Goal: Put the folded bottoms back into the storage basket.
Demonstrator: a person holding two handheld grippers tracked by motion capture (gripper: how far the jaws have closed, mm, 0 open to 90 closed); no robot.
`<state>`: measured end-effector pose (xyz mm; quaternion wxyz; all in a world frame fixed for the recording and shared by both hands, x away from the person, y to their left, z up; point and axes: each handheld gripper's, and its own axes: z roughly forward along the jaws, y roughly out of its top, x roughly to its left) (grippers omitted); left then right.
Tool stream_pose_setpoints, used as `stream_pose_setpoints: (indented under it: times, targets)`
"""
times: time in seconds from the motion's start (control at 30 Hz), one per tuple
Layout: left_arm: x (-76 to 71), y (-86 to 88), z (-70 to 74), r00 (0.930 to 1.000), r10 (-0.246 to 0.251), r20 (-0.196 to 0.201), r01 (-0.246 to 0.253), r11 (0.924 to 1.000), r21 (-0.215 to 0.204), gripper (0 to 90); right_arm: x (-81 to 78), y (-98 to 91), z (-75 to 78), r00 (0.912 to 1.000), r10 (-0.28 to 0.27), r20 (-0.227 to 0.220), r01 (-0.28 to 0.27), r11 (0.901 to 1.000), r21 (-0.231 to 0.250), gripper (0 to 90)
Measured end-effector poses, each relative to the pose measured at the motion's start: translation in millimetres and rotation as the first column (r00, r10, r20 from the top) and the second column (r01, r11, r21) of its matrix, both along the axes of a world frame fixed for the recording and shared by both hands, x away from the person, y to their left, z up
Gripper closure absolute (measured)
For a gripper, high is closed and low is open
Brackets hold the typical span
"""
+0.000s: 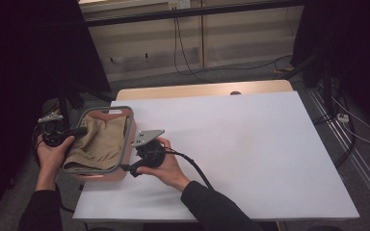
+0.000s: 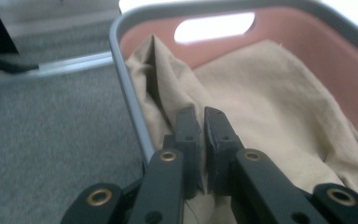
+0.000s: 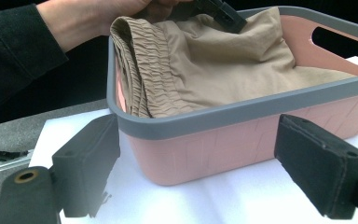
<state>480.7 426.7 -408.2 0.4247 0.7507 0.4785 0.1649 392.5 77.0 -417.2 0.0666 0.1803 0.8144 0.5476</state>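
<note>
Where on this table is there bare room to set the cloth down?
The white table is bare from the right hand across to its right and far edges. It is crowded at the left edge, where the pink basket holds the tan cloth.

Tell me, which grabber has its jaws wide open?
The right gripper: its jaws stand wide apart before the pink basket. The left gripper is nearly closed over the beige cloth.

The high view looks down from above; both gripper views sit close, sharing the pink basket point(image 1: 125, 174) point(image 2: 307, 42) point(image 3: 242, 140).
</note>
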Motion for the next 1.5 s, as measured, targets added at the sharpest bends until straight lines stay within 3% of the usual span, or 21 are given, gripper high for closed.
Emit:
stream_pose_setpoints:
  times: [0.1, 0.2, 0.43, 0.6, 0.67, 0.7, 0.8, 0.97, 1.1, 1.33, 1.5]
  targets:
    - [-2.6, 1.3, 3.6, 0.9997, 0.001, 0.024, 0.0, 0.9997, -0.022, 75.2, -0.1, -0.5, 0.4, 1.0, -0.001, 0.001, 0.001, 1.0, 0.0, 13.6]
    - [-5.3, -0.2, 6.0, 0.9987, 0.003, 0.051, -0.002, 1.0, -0.006, 64.1, 0.0, -0.8, 1.9, 1.0, -0.004, 0.007, 0.004, 1.0, 0.009, 13.4]
    - [-10.4, -5.3, 8.8, 0.99, 0.051, 0.131, -0.049, 0.9986, -0.022, 34.5, 0.7, -2.5, 1.4, 0.9998, -0.019, -0.006, 0.019, 0.9998, 0.002, 9.1]
    - [-15.1, -7.5, 13.7, 0.9826, 0.074, 0.17, -0.072, 0.9973, -0.016, 18.3, 1.3, -2.7, 1.3, 0.9996, -0.028, -0.008, 0.028, 0.9996, -0.002, 4.7]
    - [-15.6, -6.5, 16.0, 0.9831, 0.065, 0.171, -0.065, 0.9979, -0.003, 13.0, 1.7, -2.3, 2.0, 0.9995, -0.032, -0.004, 0.032, 0.9995, 0.001, 5.3]
    - [-16.1, -6.1, 17.1, 0.9829, 0.068, 0.171, -0.064, 0.9975, -0.028, 9.7, 1.6, -2.0, 2.7, 0.9993, -0.038, -0.003, 0.038, 0.9993, 0.002, 5.7]
    - [-20.1, -6.2, 19.5, 0.9799, 0.082, 0.182, -0.075, 0.9961, -0.047, 5.7, 0.3, -1.2, 4.2, 0.9979, -0.061, 0.023, 0.061, 0.9981, -0.005, 5.8]
    - [-30.8, -5.2, 21.7, 0.9803, 0.06, 0.188, -0.05, 0.9971, -0.058, 4.0, 1.6, -4.1, 5.2, 0.9978, -0.064, 0.019, 0.064, 0.9979, -0.012, 4.4]
    - [-43.0, -5.0, 24.0, 0.976, 0.085, 0.201, -0.074, 0.9954, -0.061, 4.4, 2.0, -5.3, 6.0, 0.9964, -0.082, 0.022, 0.082, 0.9965, -0.016, 4.0]
    - [-61.3, -9.4, 27.1, 0.9779, 0.067, 0.198, -0.061, 0.9974, -0.038, 5.9, -0.8, -7.1, 8.5, 0.9966, -0.08, 0.022, 0.08, 0.9966, -0.018, 3.4]
    - [-75.1, -13.7, 30.2, 0.9729, 0.065, 0.222, -0.064, 0.9979, -0.012, 5.9, -3.3, -11.6, 12.2, 0.9937, -0.106, 0.036, 0.107, 0.9943, -0.009, 2.1]
